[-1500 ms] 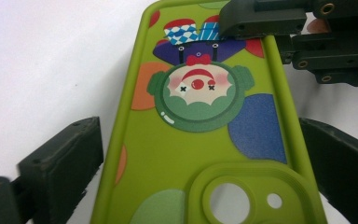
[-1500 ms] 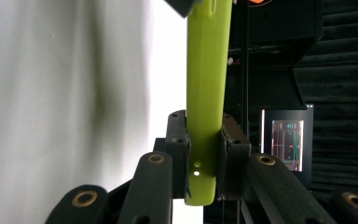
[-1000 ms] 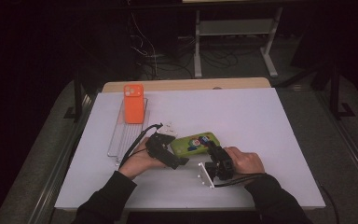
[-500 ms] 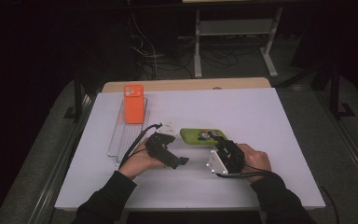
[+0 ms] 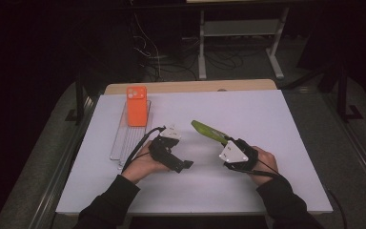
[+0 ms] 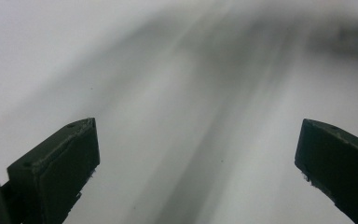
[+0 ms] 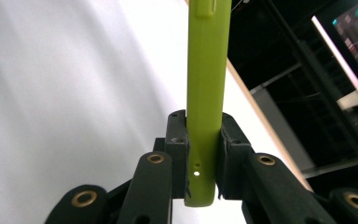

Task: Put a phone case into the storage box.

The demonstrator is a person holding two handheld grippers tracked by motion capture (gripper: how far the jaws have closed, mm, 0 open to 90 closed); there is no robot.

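- My right gripper [image 5: 225, 142] is clamped on the bottom end of a lime-green rubbery phone case [image 5: 208, 131]. In the right gripper view both pads press its narrow edges [image 7: 206, 93], so the jaws stand only as wide as the case is thick.
- From the high view, the green case sticks out of those jaws up and to the left, tilted, its far end raised clear of the white table top [image 5: 276, 119]. It sits near the middle of the table, between my two hands.
- My left gripper [image 5: 183, 165] lies low over the white surface, pointing right towards the other hand. In the left gripper view its jaws are spread wide with nothing between them, just blurred white table [image 6: 177, 140].
- My left hand [image 5: 143, 164] wraps that gripper's body; a black cable [image 5: 138, 148] loops back from it.
- An orange phone case [image 5: 137, 106] with a camera cut-out rests on the far end of a clear wire rack [image 5: 124, 143], at the left of the table, well apart from the green one.
- Right hand [image 5: 262, 162] near the front edge.
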